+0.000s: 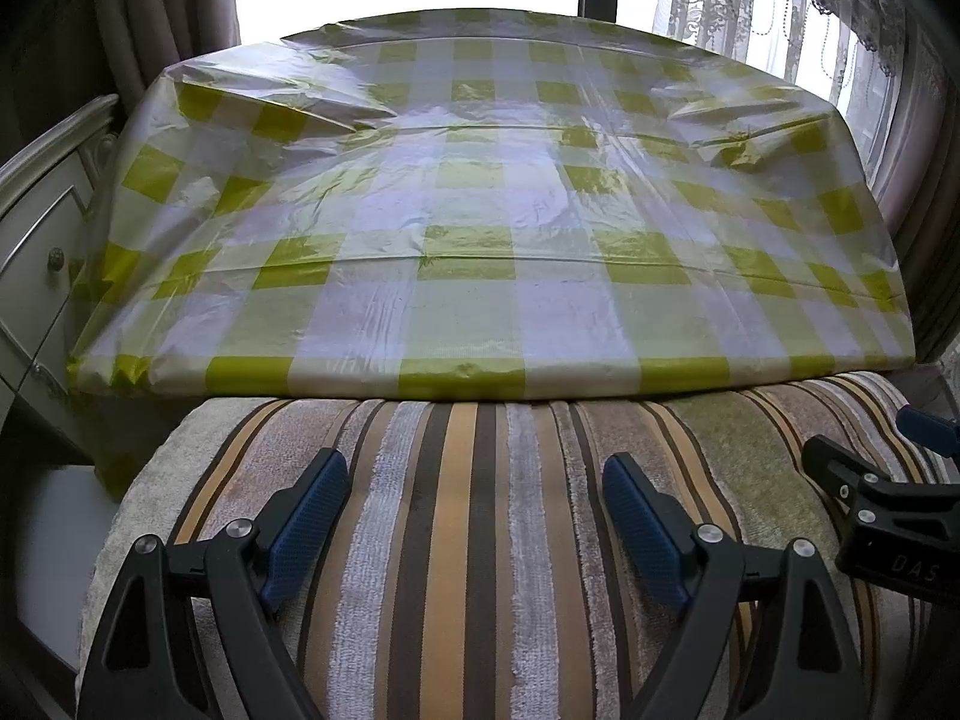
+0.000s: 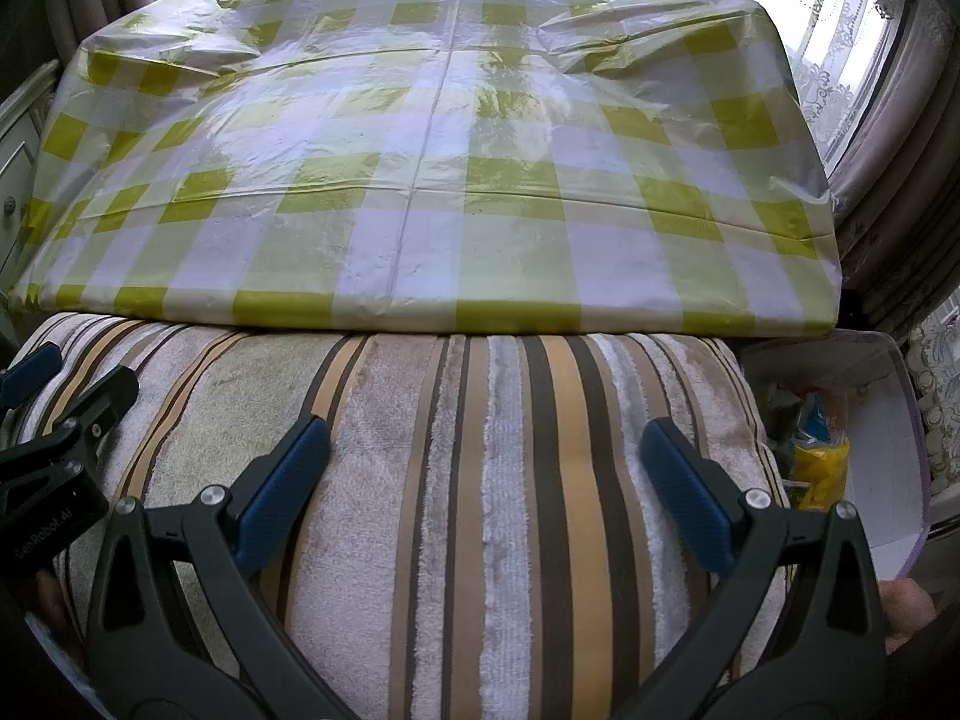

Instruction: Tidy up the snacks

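My left gripper (image 1: 474,468) hangs open over a striped cushion (image 1: 468,540), with nothing between its blue pads. In the right wrist view my right gripper (image 2: 486,432) is open as well, above the same cushion (image 2: 510,480), and it holds nothing. Each gripper shows at the edge of the other's view: the right gripper (image 1: 876,438) at the right, the left gripper (image 2: 78,375) at the left. Snack packets, one yellow (image 2: 819,468) and one blue (image 2: 816,414), lie in a white container (image 2: 900,420) to the right of the cushion.
A table under a green-and-white checked plastic cloth (image 1: 480,210) stands just beyond the cushion. A pale drawer cabinet (image 1: 36,240) is at the left and lace curtains (image 1: 810,0) hang at the back right. Part of a hand (image 2: 906,606) shows at the lower right.
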{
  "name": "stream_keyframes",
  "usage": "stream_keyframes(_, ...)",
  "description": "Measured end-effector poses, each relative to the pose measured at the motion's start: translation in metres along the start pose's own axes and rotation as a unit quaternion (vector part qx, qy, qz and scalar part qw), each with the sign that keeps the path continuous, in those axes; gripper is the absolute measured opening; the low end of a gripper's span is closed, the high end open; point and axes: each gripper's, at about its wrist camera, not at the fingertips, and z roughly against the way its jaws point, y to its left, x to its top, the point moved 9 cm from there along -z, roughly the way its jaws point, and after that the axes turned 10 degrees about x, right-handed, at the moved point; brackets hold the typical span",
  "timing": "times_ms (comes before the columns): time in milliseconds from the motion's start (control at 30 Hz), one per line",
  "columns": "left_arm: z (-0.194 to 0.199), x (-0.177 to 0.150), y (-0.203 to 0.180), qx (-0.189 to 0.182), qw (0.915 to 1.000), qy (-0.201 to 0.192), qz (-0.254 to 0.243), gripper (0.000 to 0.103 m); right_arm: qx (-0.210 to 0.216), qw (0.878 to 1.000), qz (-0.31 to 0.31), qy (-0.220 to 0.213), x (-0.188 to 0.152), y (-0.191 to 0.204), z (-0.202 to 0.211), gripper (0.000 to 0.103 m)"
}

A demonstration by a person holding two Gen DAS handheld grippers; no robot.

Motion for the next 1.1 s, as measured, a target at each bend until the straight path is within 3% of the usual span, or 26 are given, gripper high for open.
stream_keyframes(1100,0.0,-0.0004,-0.0032,-0.008,1.0,0.0,0.004,0.09,0.0,1.0,0.001,0.0,-0.0004,-0.0005,-0.0002,0.103)
